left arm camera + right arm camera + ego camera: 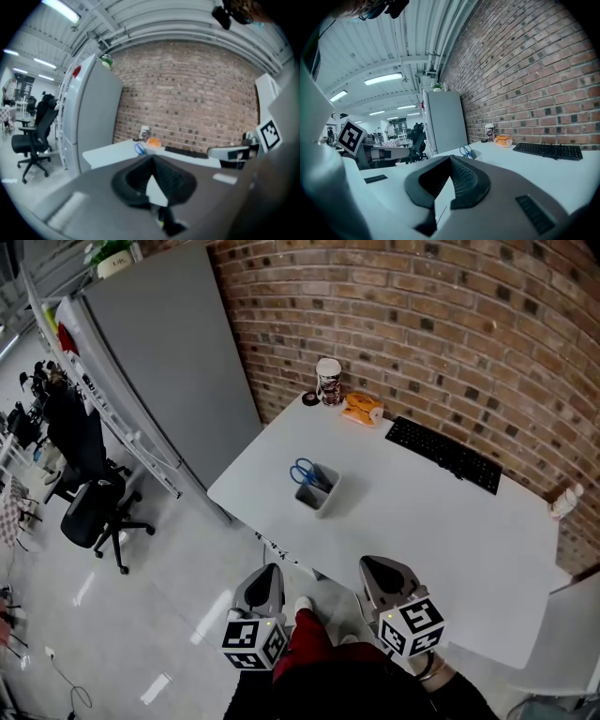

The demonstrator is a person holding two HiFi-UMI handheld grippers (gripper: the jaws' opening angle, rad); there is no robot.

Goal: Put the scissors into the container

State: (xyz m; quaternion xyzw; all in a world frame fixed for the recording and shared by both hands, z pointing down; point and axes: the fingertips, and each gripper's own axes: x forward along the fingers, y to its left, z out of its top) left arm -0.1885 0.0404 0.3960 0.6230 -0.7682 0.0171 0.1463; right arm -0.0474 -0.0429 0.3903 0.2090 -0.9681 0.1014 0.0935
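Two grippers: both are shut with nothing in them.
Head view, task thing: the scissors (305,472) stand blue handles up in the container (323,498).
Head view, container: it sits on the white table (422,531), near the left corner and not far from the front edge.
Head view, other things: a cup (328,381) and an orange thing (362,409) sit at the far corner by the brick wall. A keyboard (442,454) lies along the wall edge.
Head view, grippers: the left gripper (265,576) is off the table, in front of the front edge. The right gripper (382,570) shows over the front edge, and both are well apart from the container.
Left gripper view: the jaws are pressed together and hold nothing. The scissors (139,149) are far off, past the tips.
Right gripper view: these jaws are also together and hold nothing. The scissors (466,151) poke up from the container (474,153), far off.
How far along: the job looks done, because the scissors are in.
Doing it well: keep both grippers shut and low, away from the front edge, so nothing bumps the table or tips the container. No new grab is needed.
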